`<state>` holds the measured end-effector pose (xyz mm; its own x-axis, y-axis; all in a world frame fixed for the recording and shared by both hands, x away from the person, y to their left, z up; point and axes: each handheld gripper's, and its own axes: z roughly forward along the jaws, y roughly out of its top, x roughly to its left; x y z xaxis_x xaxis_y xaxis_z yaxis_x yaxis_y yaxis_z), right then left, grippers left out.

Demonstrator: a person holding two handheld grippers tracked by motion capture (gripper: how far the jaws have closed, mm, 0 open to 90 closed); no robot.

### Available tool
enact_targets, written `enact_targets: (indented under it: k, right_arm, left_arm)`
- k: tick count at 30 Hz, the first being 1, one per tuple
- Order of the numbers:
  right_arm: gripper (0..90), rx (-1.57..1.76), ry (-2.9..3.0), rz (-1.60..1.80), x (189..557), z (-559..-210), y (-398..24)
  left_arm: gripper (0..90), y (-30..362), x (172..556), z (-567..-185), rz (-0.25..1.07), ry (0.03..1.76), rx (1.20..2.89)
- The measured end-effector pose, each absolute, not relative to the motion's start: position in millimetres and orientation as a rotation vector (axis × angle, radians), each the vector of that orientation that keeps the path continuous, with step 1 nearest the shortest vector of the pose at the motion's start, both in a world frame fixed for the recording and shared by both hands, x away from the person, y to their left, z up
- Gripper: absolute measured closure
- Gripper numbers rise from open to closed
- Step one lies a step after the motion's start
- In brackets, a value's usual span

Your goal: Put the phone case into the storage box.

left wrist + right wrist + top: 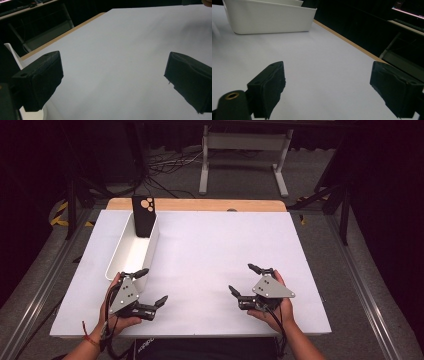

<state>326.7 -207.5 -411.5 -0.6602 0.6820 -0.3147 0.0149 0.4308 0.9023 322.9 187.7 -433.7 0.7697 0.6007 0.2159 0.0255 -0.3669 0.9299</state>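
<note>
Bin (131, 254), the long white one, sits at the left side of the table (215, 250), its near end touching our left gripper (151, 285); a black phone (143, 215) stands upright in its far end, leaning on the end wall. Nearest us, both grippers rest low over the white top, close to the near edge. Left gripper: jaws spread wide, nothing btwn them, one jaw tip at the bin's near rim, the other over bare table. Right gripper (245, 279): jaws also wide apart and holding nothing, well apart from the bin. Btwn the two grippers and beyond them we see open white surface w/ plenty of room toward the middle and right. In the right gripper view the bin's (270, 20) long wall lies ahead, bare table before it. Far edge shows a wooden strip (200, 204). Past it, a white frame (245, 155) and cables (170, 165) on the floor.
</note>
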Motion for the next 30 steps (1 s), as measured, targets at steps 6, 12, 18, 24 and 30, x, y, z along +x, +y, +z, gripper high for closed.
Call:
enact_targets:
  k: [6, 12, 18, 24, 30]
  right_arm:
    - [13.1, 0.59, 2.008, 1.266, 327.5, -410.4, -210.8]
    - [13.0, 0.58, 2.002, 1.265, 326.9, -409.2, -210.7]
    - [11.3, 0.591, 1.989, 1.255, 327.1, -409.1, -211.3]
    - [11.2, 0.6, 1.981, 1.26, 328.4, -409.3, -213.5]
    - [11.2, 0.604, 1.984, 1.258, 328.5, -409.5, -214.5]
  left_arm:
    - [2.3, 186.3, 323.9, -434.8, 0.655, 0.475, 1.874]
    - [2.4, 186.3, 323.6, -433.9, 0.65, 0.478, 1.865]
    - [2.6, 189.0, 323.5, -431.3, 0.654, 0.48, 1.861]
    - [2.8, 191.3, 325.5, -430.1, 0.653, 0.49, 1.853]
    - [2.8, 190.7, 326.2, -429.9, 0.653, 0.492, 1.854]
